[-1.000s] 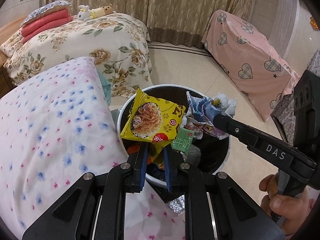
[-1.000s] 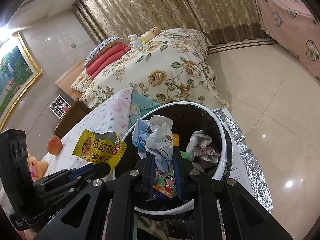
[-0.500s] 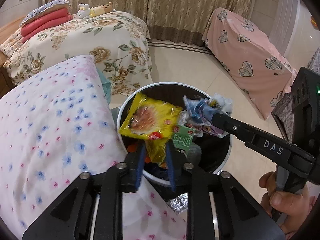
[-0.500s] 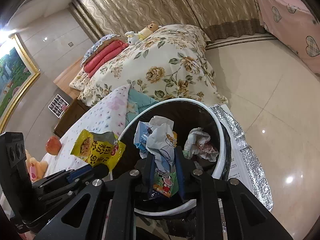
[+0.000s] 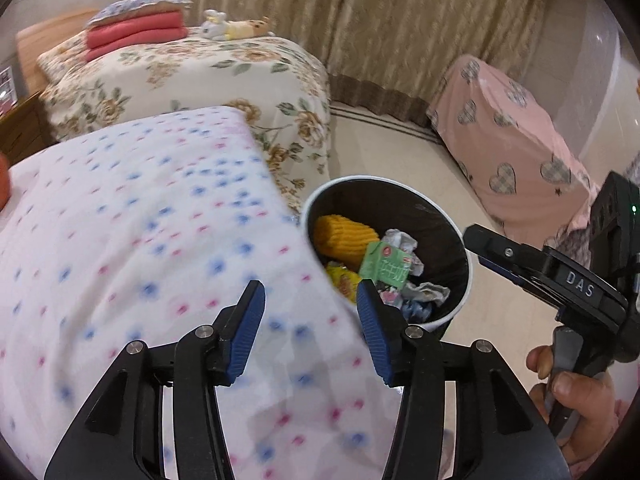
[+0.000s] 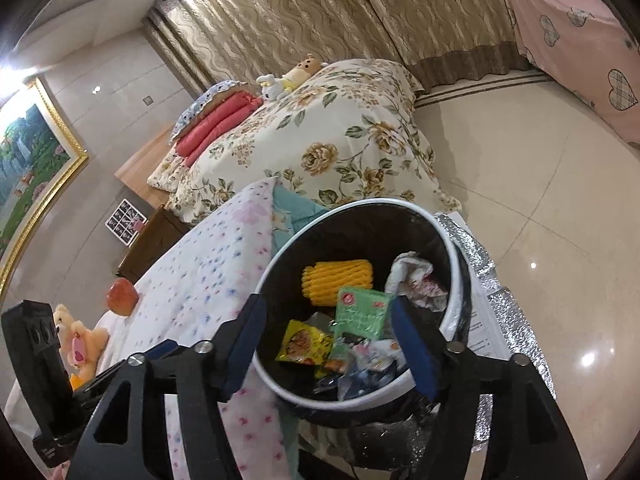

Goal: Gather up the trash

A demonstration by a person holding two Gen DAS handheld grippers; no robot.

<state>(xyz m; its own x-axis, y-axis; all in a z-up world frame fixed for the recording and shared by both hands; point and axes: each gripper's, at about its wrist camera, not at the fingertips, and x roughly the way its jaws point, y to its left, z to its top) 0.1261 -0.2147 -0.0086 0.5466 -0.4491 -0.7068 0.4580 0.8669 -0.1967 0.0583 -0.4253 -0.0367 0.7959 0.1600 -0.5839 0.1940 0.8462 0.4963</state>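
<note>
Two releases are registered, taken from left to right. The left gripper (image 5: 310,320) has just been opening: its blue-padded jaws now stand apart with nothing between them, whereas a second ago they were clamped on the yellow printed snack wrapper (image 6: 304,344). That wrapper is now seen lying inside the round white-rimmed, black-lined waste bin (image 5: 466,256), at about 8 o'clock of its opening in the right wrist view. The left gripper is now held over the white quilt with blue and pink dots (image 5: 140,248), with the bin at 2 o'clock of the jaws.

The right gripper (image 6: 324,336) has likewise just been opening; its jaws are spread wide and empty above the bin, and the crumpled blue-and-white cartoon wrapper (image 6: 372,360) formerly pinched there is judged to be among the litter at 6 o'clock. A green carton (image 6: 362,312) and a yellow ribbed foam sleeve (image 6: 338,282) are also contained.

Both pieces are thus judged delivered; both tools are freed for further collecting.
</note>
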